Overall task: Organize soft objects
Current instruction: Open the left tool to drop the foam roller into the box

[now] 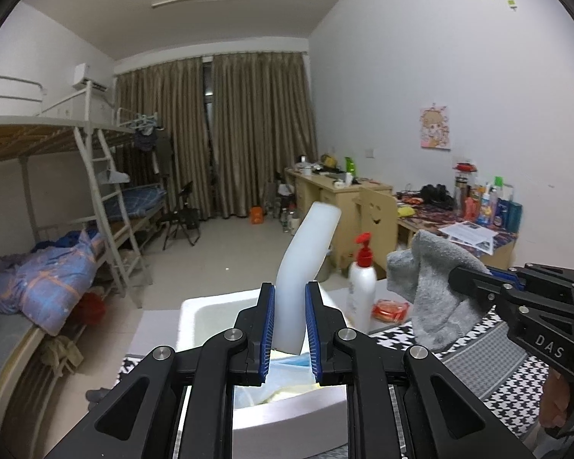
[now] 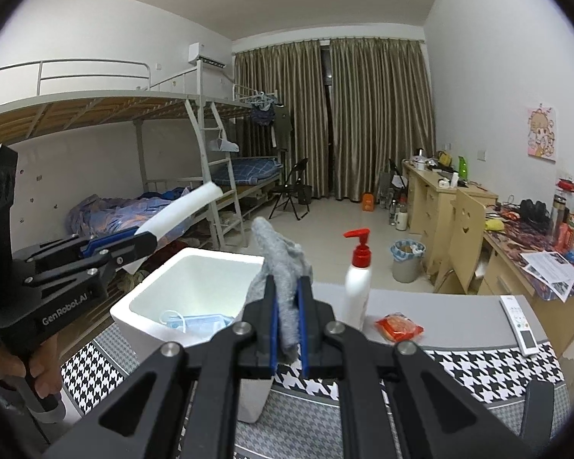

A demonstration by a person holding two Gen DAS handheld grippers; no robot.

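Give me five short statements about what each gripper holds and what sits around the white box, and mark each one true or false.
1. The left gripper is shut on a white foam strip. True.
2. The right gripper is open, holding nothing. False: it is shut on a grey cloth.
3. The white box has blue face masks in it. True.
4. The pump bottle has a green pump. False: its pump is red.
5. The pump bottle lies on its side. False: it stands upright.

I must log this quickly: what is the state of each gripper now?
Left gripper: closed on the white foam strip.
Right gripper: closed on the grey cloth.
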